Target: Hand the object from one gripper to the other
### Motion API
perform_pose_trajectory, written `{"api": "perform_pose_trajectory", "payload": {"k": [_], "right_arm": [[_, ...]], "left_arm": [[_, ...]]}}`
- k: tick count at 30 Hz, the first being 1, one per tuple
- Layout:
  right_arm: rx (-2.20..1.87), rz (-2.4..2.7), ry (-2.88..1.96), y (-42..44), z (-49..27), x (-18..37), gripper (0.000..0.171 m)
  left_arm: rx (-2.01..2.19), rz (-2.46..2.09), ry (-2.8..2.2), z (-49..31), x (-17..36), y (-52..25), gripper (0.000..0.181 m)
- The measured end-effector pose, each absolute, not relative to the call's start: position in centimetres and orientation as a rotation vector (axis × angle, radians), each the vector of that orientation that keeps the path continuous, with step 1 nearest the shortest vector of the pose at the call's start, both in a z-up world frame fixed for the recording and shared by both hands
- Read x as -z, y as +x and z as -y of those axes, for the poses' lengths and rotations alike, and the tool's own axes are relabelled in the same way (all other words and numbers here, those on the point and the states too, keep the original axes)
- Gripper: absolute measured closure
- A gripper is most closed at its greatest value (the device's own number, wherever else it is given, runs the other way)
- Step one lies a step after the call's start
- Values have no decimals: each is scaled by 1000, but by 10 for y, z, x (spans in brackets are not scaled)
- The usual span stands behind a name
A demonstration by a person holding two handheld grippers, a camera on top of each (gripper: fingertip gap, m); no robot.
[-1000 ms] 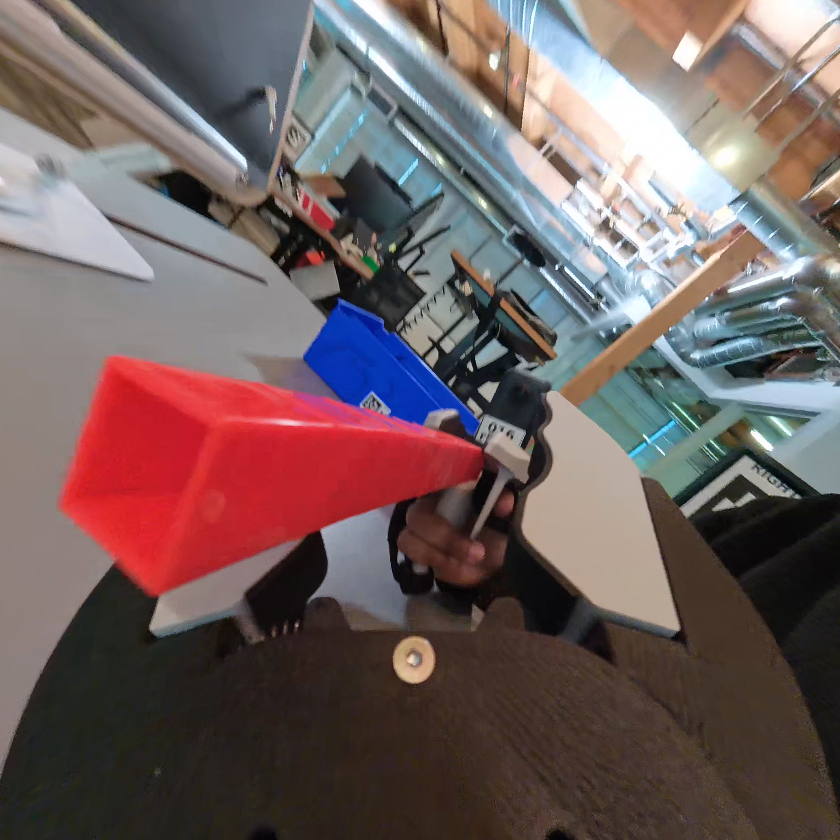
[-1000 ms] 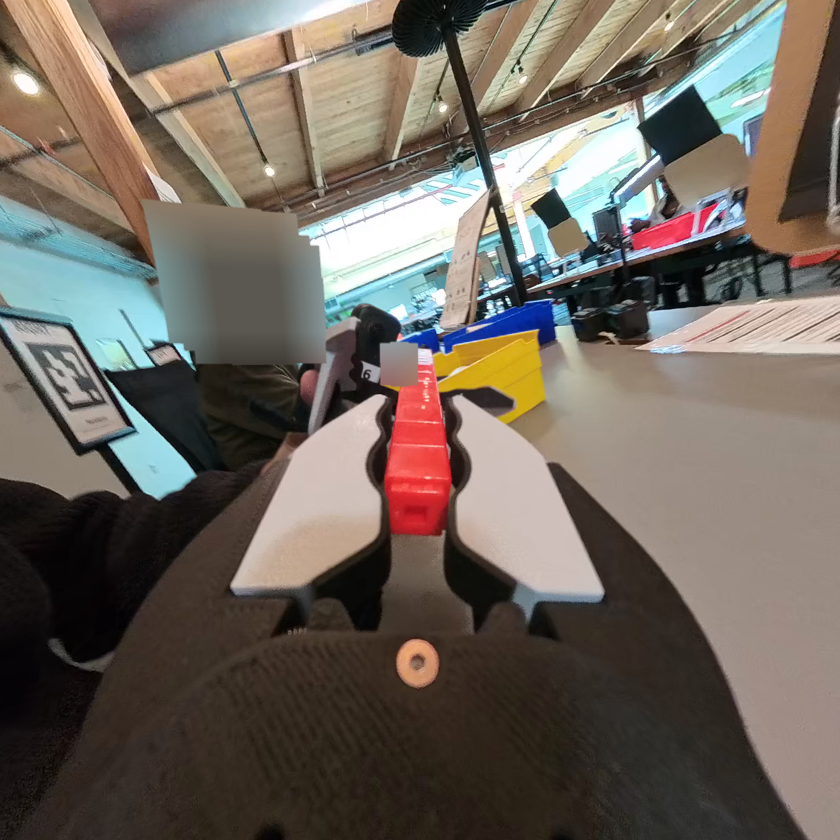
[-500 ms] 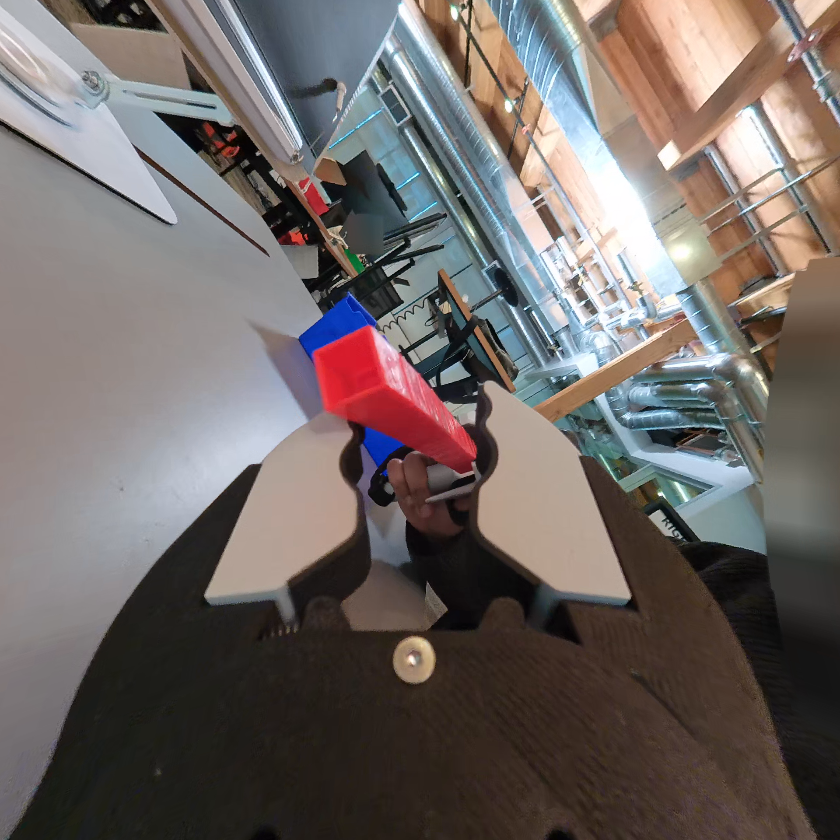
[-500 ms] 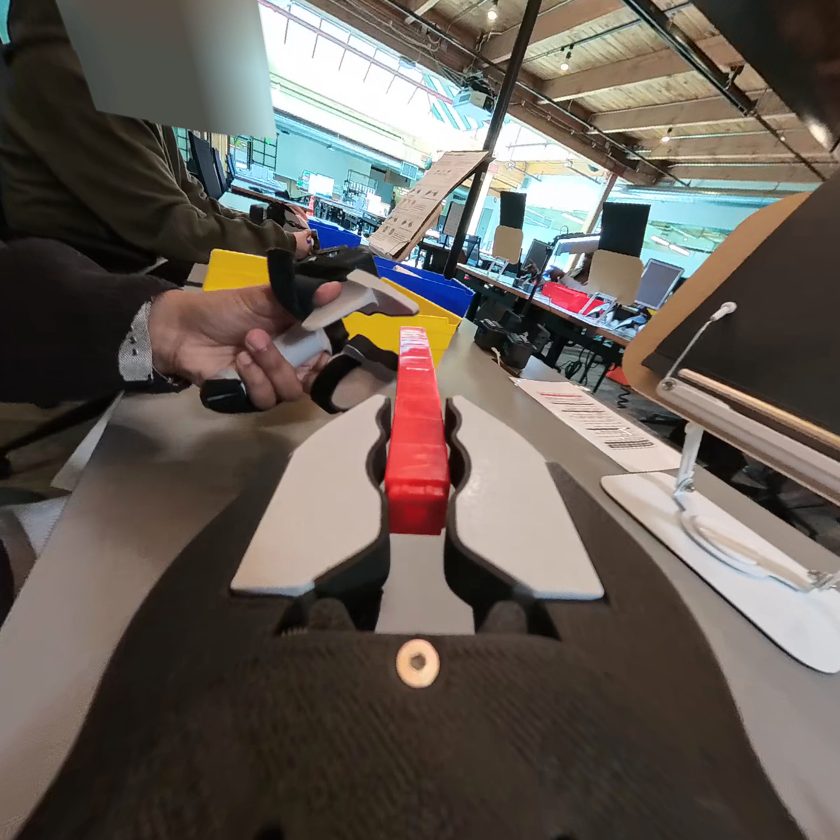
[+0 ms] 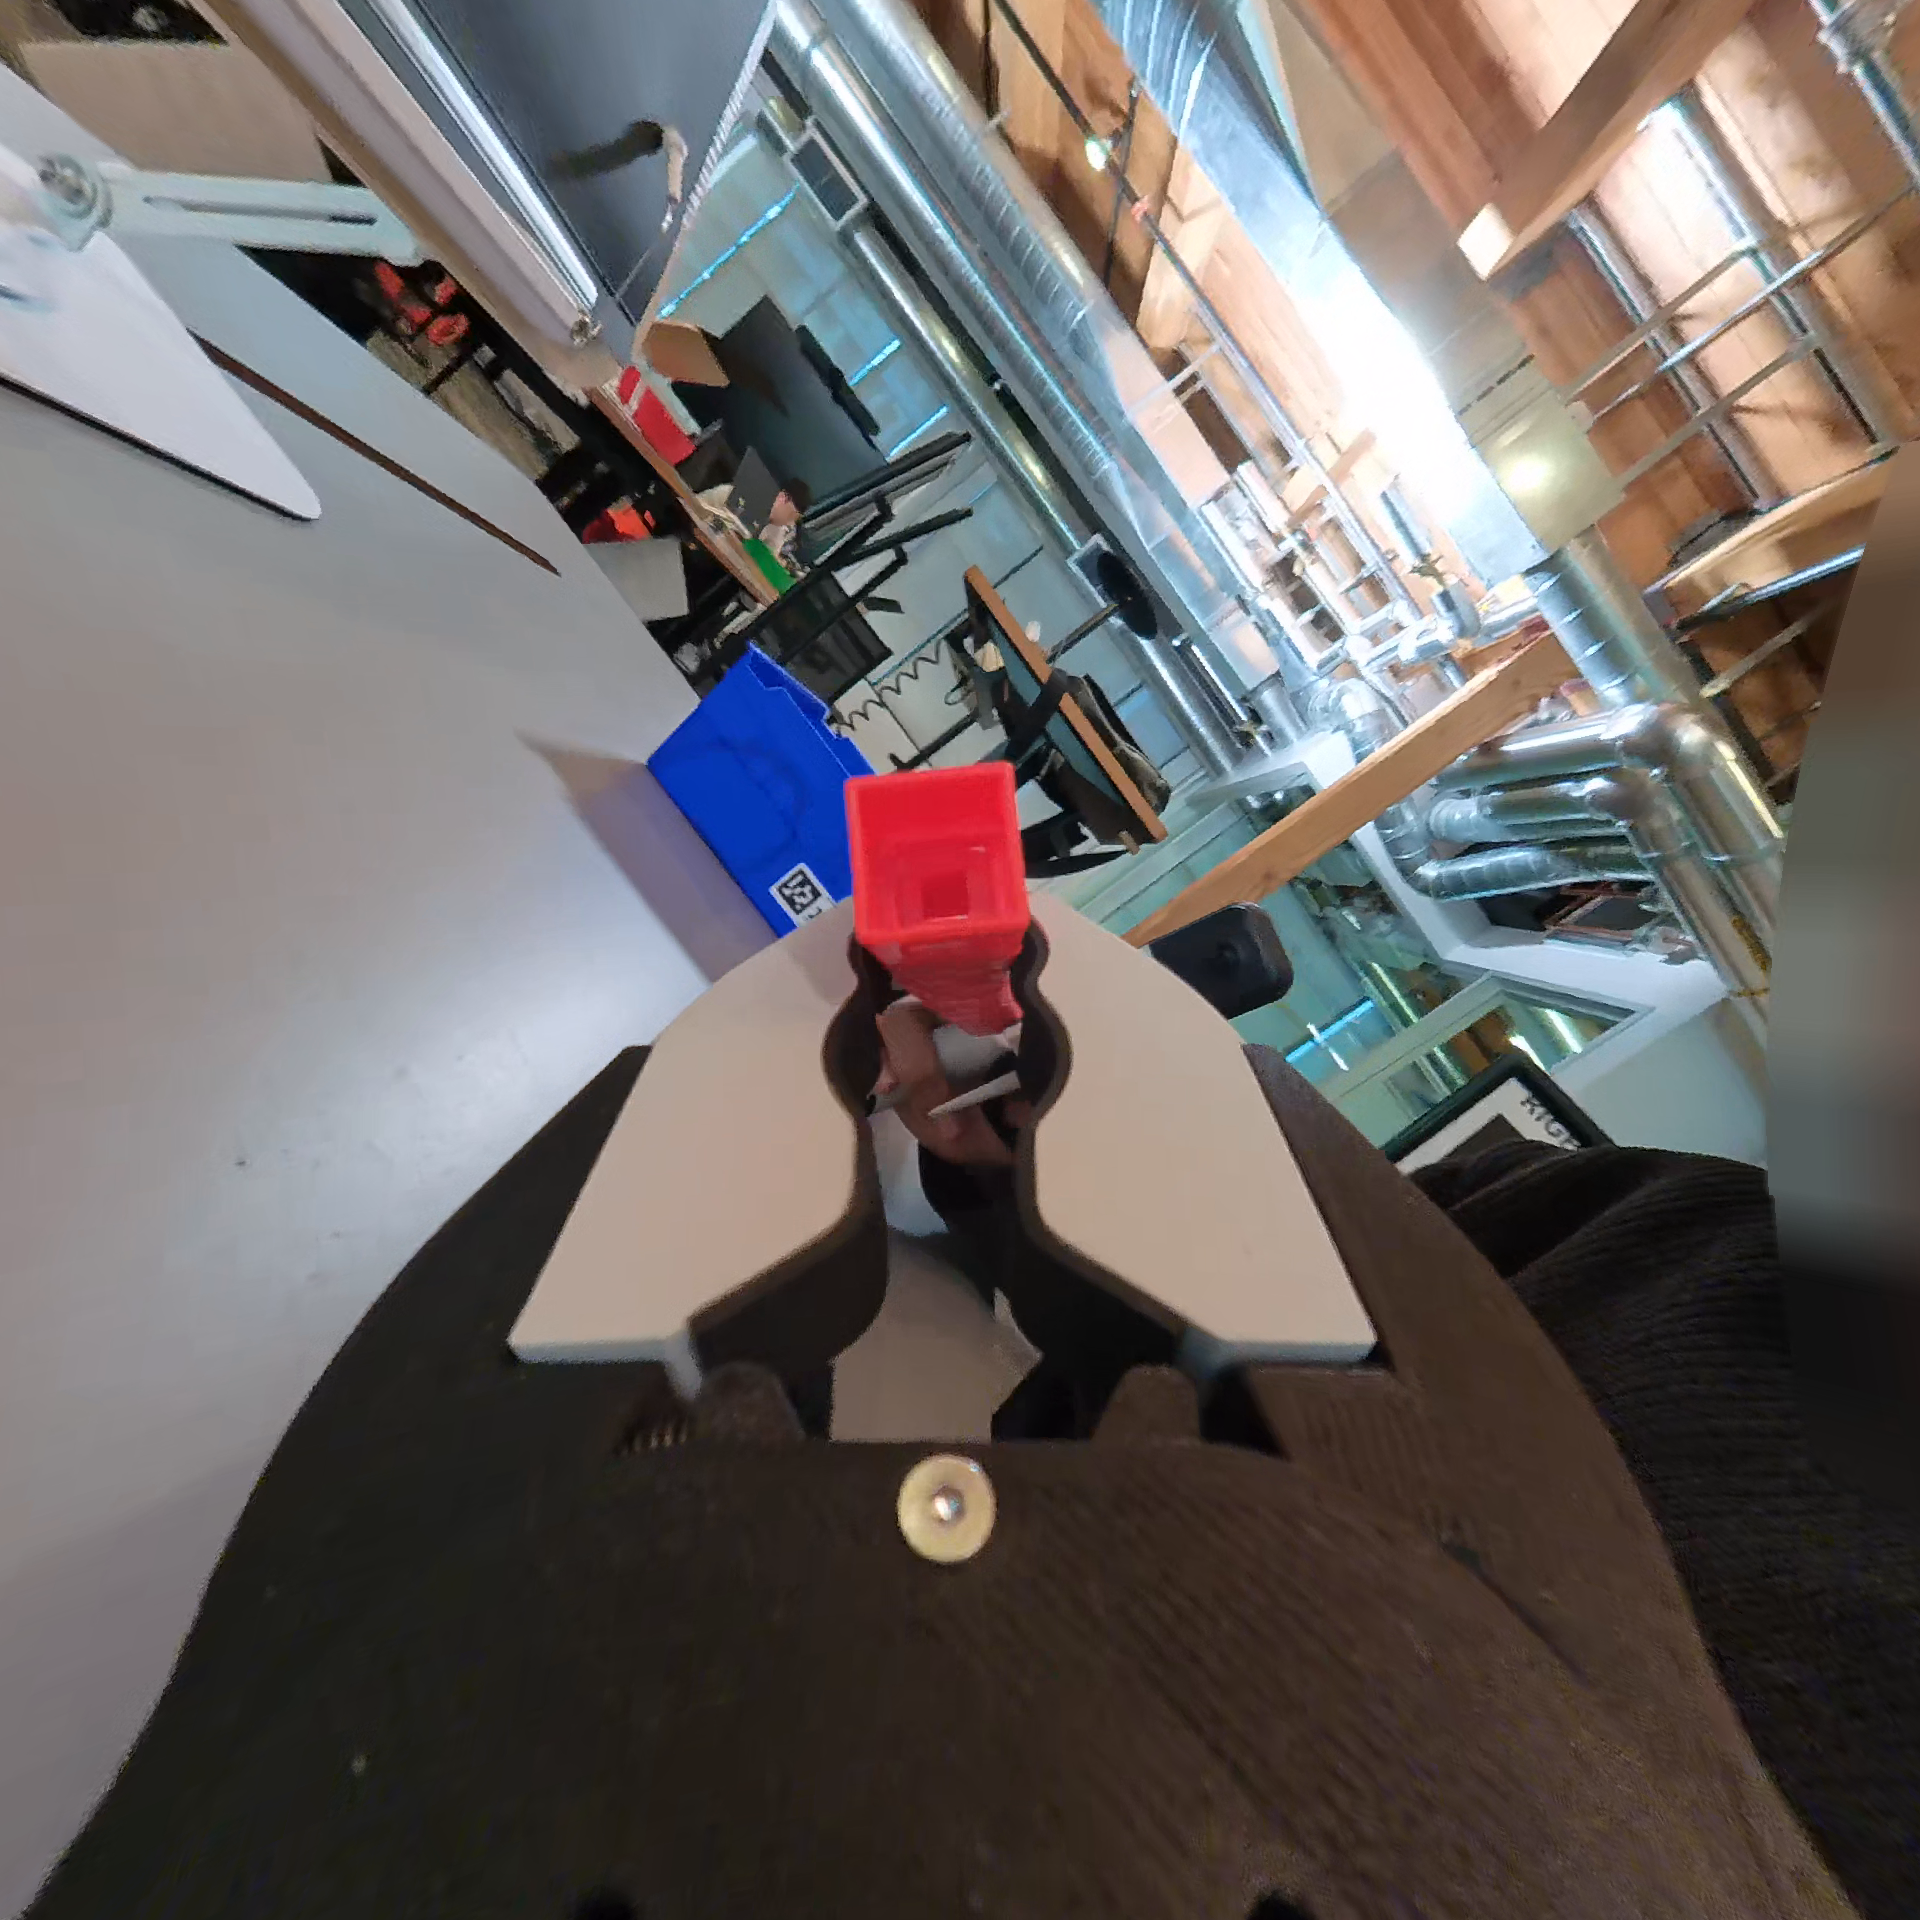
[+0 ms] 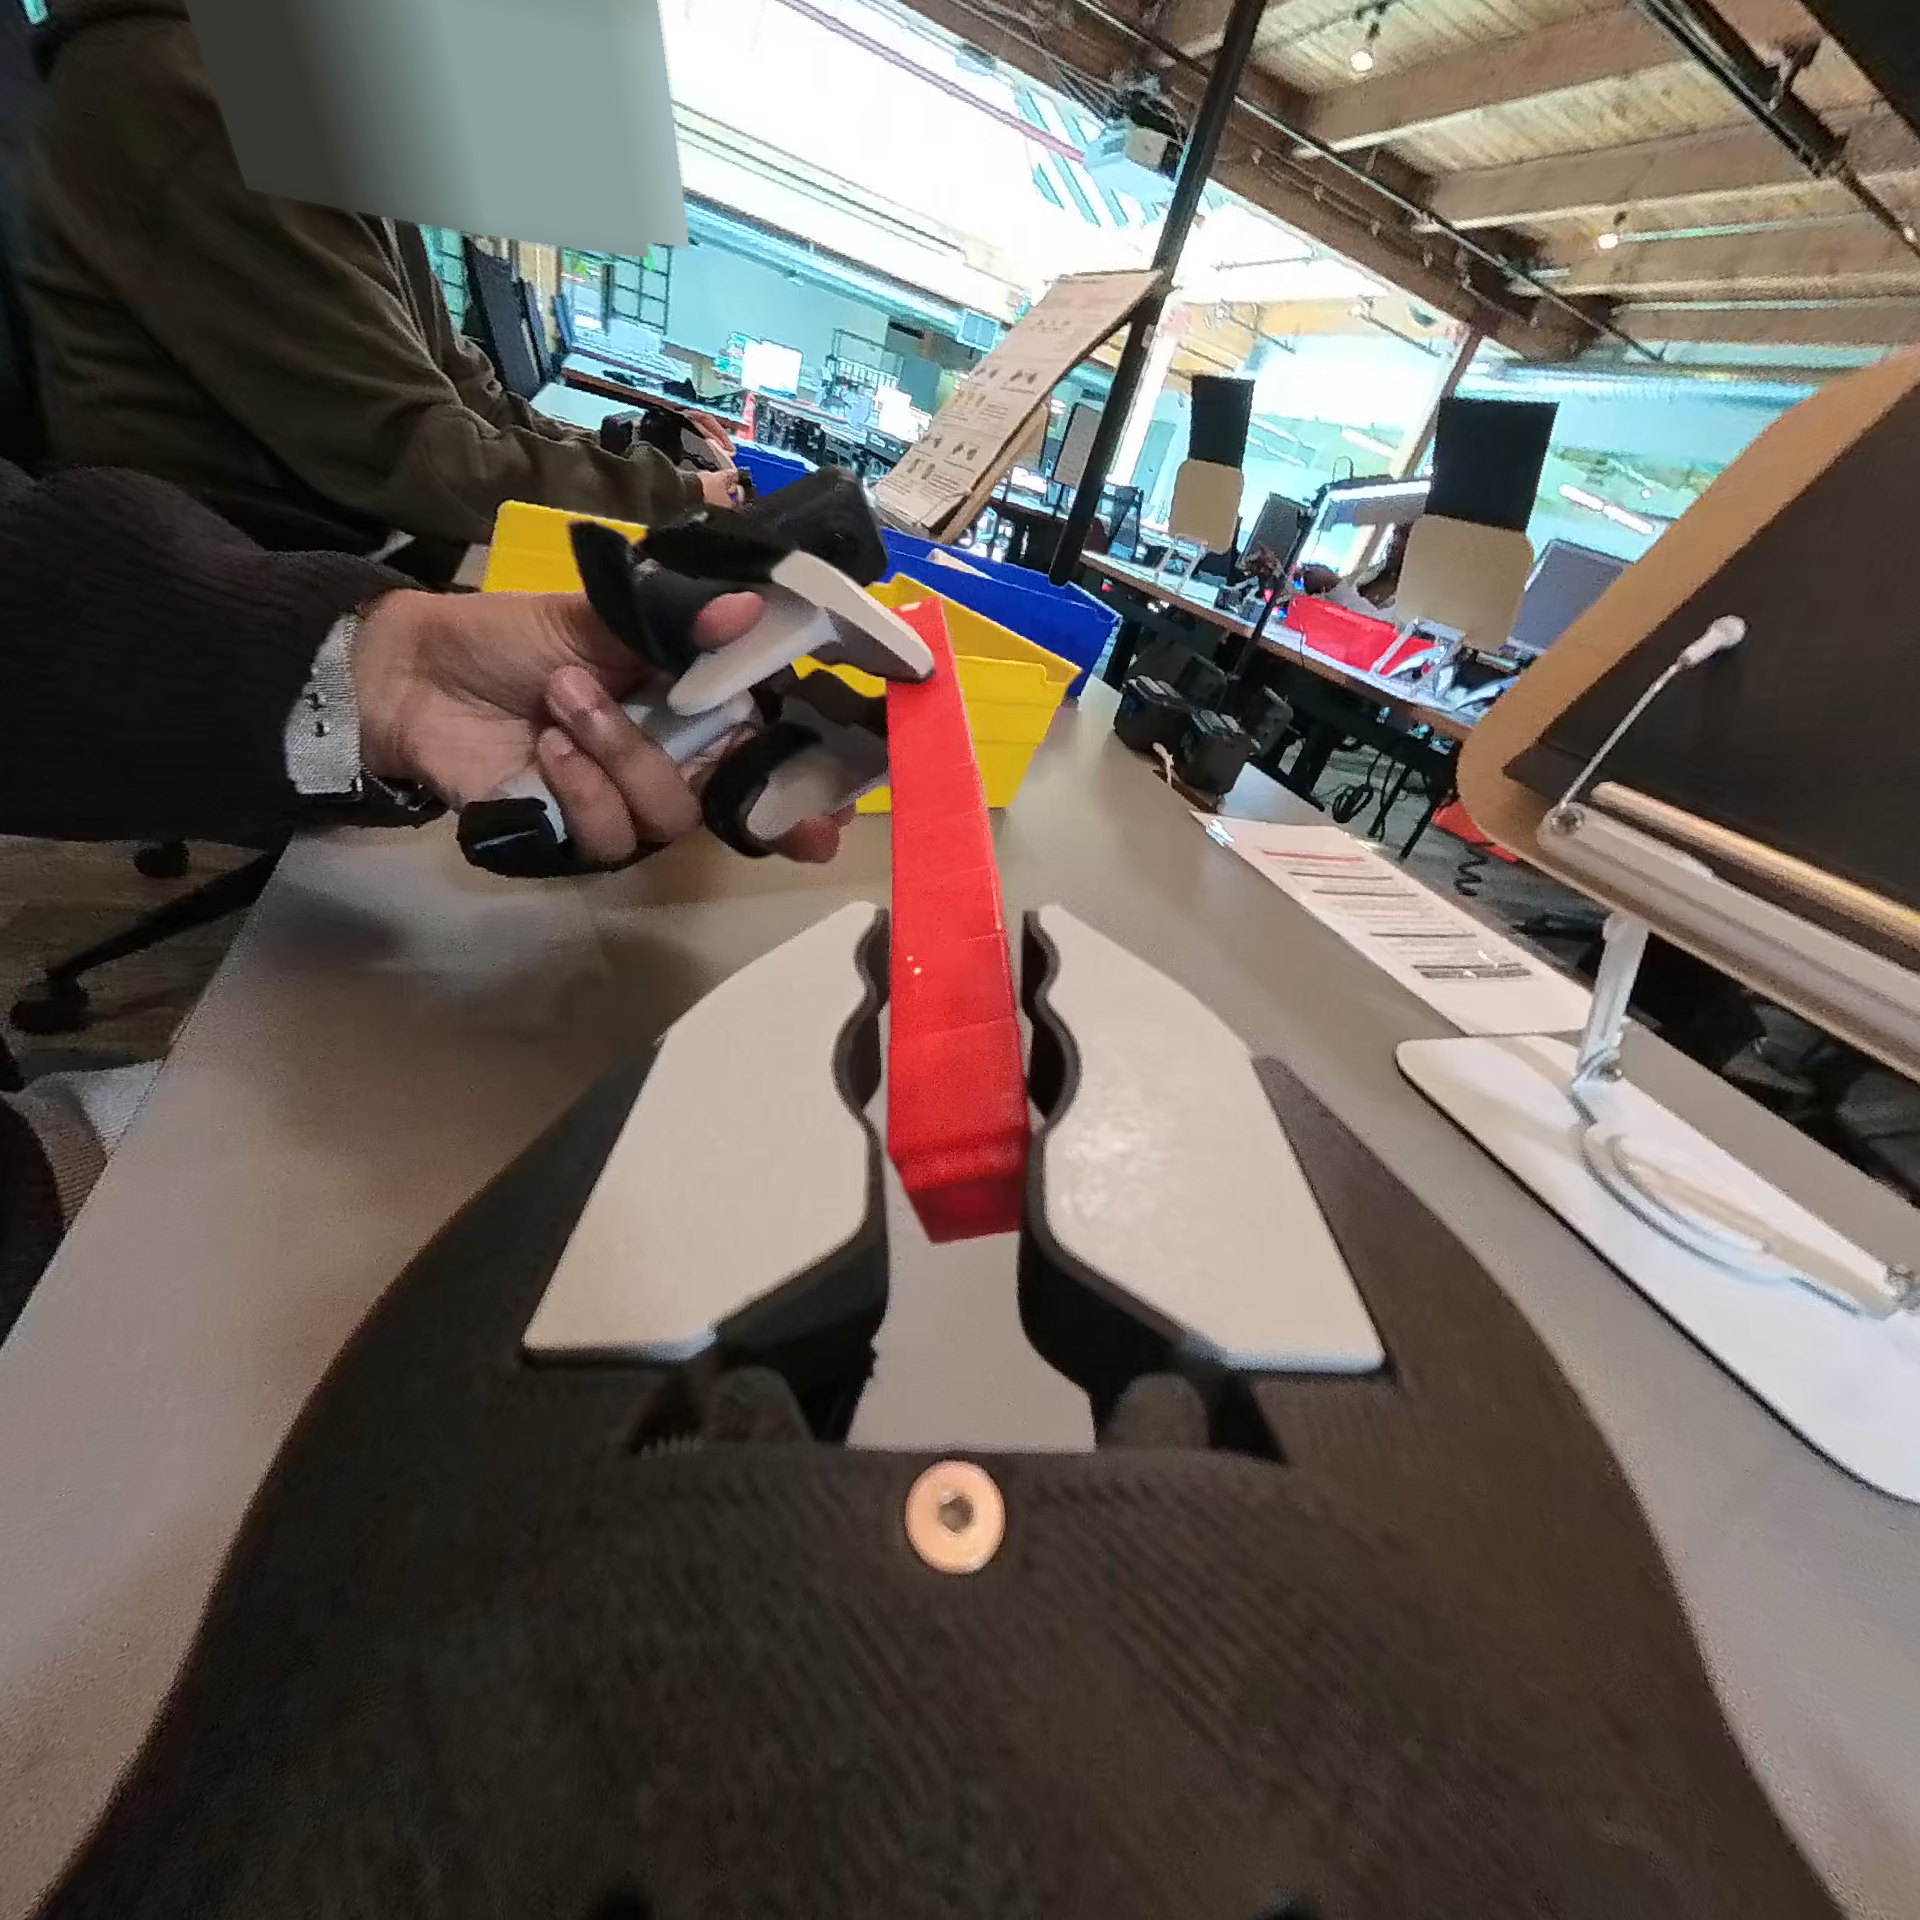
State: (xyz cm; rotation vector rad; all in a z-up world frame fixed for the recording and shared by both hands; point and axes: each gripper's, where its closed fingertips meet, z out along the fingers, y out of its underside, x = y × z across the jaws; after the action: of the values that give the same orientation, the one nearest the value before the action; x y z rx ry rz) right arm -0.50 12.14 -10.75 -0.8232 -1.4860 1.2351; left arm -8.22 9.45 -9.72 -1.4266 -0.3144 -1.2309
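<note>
A long red block bar [image 6: 951, 987] runs away from me in the right wrist view. My right gripper [image 6: 956, 935] is shut on its near end, above the grey table [image 6: 468, 956]. My left gripper [image 6: 873, 717], held by a hand, meets the bar's far end, with one finger above it and one below. In the left wrist view the bar's hollow end [image 5: 930, 862] points at the camera. My left gripper [image 5: 940, 966] is shut on the bar just behind that end. The hand holding the right gripper shows through the gap, and the right gripper's fingers are hidden.
A yellow bin [image 6: 997, 686] and a blue bin [image 6: 997, 592] stand behind the bar. A white stand base [image 6: 1662, 1195] and a printed sheet [image 6: 1382, 914] lie to the right. A person in an olive sleeve [image 6: 260, 364] sits at the left. Another blue bin [image 5: 748, 790] stands ahead in the left wrist view. Spacing between my two grippers at the tips: around 9 cm.
My left gripper, open beside the bar before, has swung in line with it and closed on its far end. The right gripper still holds the near end, and the bar now tilts slightly.
</note>
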Motion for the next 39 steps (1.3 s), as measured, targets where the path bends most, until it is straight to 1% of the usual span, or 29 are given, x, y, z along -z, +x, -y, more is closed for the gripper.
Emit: {"api": "perform_pose_trajectory", "payload": {"k": [4,10,16,19,21,25,32,36,39], "right_arm": [[-1286,1458,-875,-8,-124,109,140],[-1350,1381,-932,-9,-130,104,114],[-1693,1223,-1173,-9,-146,97,102],[-1910,1263,-1289,-9,-137,106,107],[-1969,1293,-1300,-9,-129,107,110],[-1968,1293,-1234,-5,-124,100,122],[-2039,1293,-1219,-4,-116,98,127],[-2012,1285,-1160,-2,-113,92,142],[-2015,1290,-1147,0,-111,91,146]], "left_arm": [[1117,294,-1436,-96,97,-84,158],[1068,245,-1232,-83,67,-96,159],[934,73,-1230,-78,62,-87,158],[919,33,-1182,-73,54,-83,158],[919,25,-1171,-72,54,-82,158],[948,13,-1149,-71,53,-77,159],[990,62,-1109,-74,54,-68,159],[1003,44,-1110,-75,54,-60,158],[1008,50,-1112,-75,55,-62,158]]}}
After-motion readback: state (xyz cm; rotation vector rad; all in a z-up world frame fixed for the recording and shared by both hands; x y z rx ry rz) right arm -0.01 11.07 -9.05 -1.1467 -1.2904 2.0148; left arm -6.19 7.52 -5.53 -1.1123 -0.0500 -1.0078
